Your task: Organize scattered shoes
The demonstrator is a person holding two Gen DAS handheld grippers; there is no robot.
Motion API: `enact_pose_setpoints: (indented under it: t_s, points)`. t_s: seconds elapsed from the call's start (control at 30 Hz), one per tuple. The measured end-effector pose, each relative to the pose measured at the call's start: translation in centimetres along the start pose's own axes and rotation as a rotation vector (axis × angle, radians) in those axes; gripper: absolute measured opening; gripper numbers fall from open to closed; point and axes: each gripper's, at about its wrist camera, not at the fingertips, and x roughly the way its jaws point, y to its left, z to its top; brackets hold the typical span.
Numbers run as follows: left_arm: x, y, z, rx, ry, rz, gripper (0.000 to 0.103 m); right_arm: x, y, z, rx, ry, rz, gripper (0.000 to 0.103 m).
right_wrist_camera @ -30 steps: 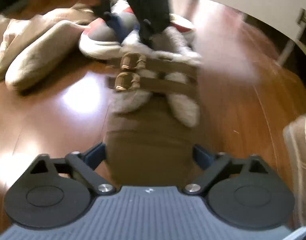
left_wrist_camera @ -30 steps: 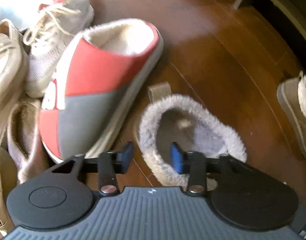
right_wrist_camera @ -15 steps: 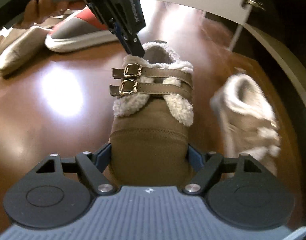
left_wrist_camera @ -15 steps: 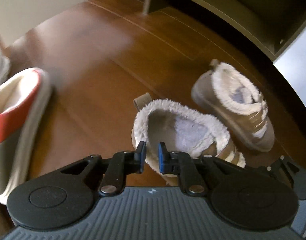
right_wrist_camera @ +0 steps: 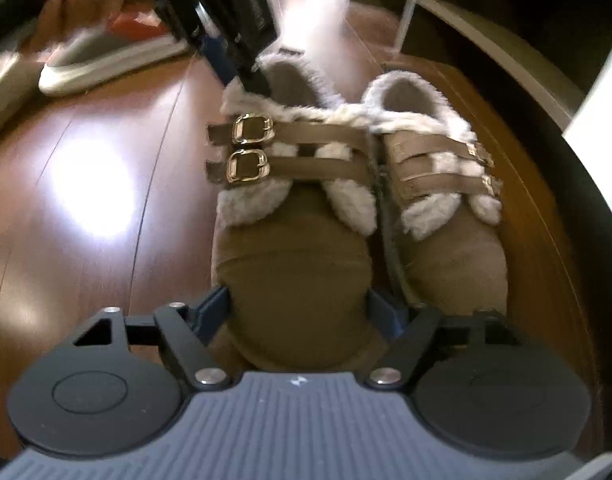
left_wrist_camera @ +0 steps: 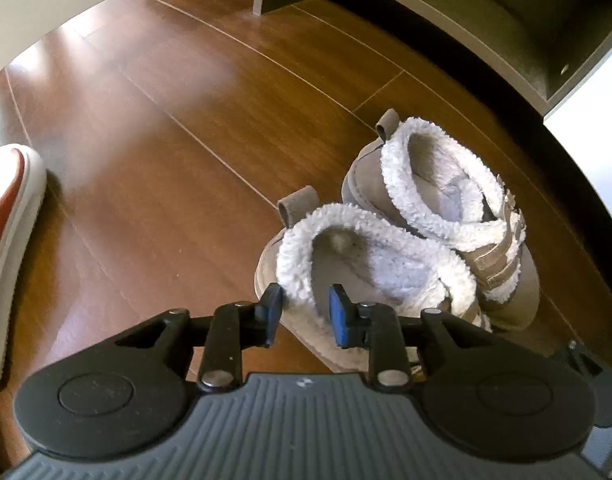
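Note:
Two tan fleece-lined boots with buckled straps stand side by side on the wood floor. My left gripper (left_wrist_camera: 306, 312) straddles the collar of the near boot (left_wrist_camera: 386, 268). Its jaws are opening, and the fleece rim sits loosely between the blue pads. The other boot (left_wrist_camera: 438, 184) stands just beyond, touching it. In the right wrist view, my right gripper (right_wrist_camera: 296, 312) is closing on the toe of the same boot (right_wrist_camera: 290, 272), with both pads pressed against its sides. The mate (right_wrist_camera: 446, 252) stands to its right. The left gripper (right_wrist_camera: 246, 76) reaches down to the collar from above.
A red and grey slipper (left_wrist_camera: 10, 216) (right_wrist_camera: 106, 60) lies to the left. A dark low shelf (left_wrist_camera: 486, 20) runs behind the boots, with a white panel (left_wrist_camera: 594, 128) at the right. A person's hand (right_wrist_camera: 62, 12) holds the left gripper. Bare floor (left_wrist_camera: 186, 140) spreads left of the boots.
Both grippers carried the boot away from the shoe pile and set it against its mate. The left jaws, pinched on the collar half a second ago, have parted.

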Motion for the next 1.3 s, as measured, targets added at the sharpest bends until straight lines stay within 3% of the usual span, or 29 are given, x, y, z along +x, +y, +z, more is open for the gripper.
enact_pose_setpoints:
  t_s: [0.23,0.47,0.5,0.57,0.67,0.77,0.83,0.9,1.03,1.1,1.13,1.3]
  points:
    - [0.4,-1.1,0.5,0.030,0.005,0.007,0.031,0.0,-0.7,0.0,0.002,0.007,-0.002,0.070]
    - [0.7,-1.9,0.5,0.052,0.009,0.015,0.031,-0.3,-2.1,0.2,0.001,0.052,0.002,0.079]
    - [0.7,-1.9,0.5,0.053,0.011,0.015,0.031,-0.8,-2.1,0.3,-0.003,0.045,-0.006,0.080]
    - [0.6,-1.5,0.6,0.037,0.016,0.003,0.031,-2.3,-2.3,0.7,-0.009,-0.005,-0.018,0.094]
    - [0.0,-0.5,1.2,-0.013,0.019,-0.033,0.031,-3.6,-2.7,2.0,-0.019,-0.099,-0.016,0.095]
    - [-2.6,0.6,1.5,-0.056,-0.043,-0.055,0.031,-3.4,-4.3,4.6,0.010,-0.162,-0.016,0.087]
    - [-4.5,1.2,1.1,-0.088,-0.089,-0.027,0.032,-2.4,-5.2,6.6,0.005,-0.168,-0.001,0.082]
    - [-5.2,1.9,0.2,-0.139,-0.092,-0.007,0.032,-0.9,-6.0,9.2,-0.020,-0.167,0.018,0.071]
    - [-4.6,2.1,-1.4,-0.188,-0.058,0.008,0.032,3.8,-6.2,12.9,-0.113,-0.010,0.063,0.059]
    - [-4.0,2.0,-2.0,-0.203,-0.030,-0.003,0.032,5.6,-6.4,13.6,-0.126,0.048,0.105,0.039]
    - [-3.8,1.9,-2.2,-0.207,-0.020,-0.012,0.032,6.4,-6.3,13.6,-0.137,0.074,0.114,0.020]
    - [-3.8,1.6,-3.0,-0.201,-0.006,-0.022,0.032,7.0,-6.2,13.7,-0.171,0.106,0.134,0.020]
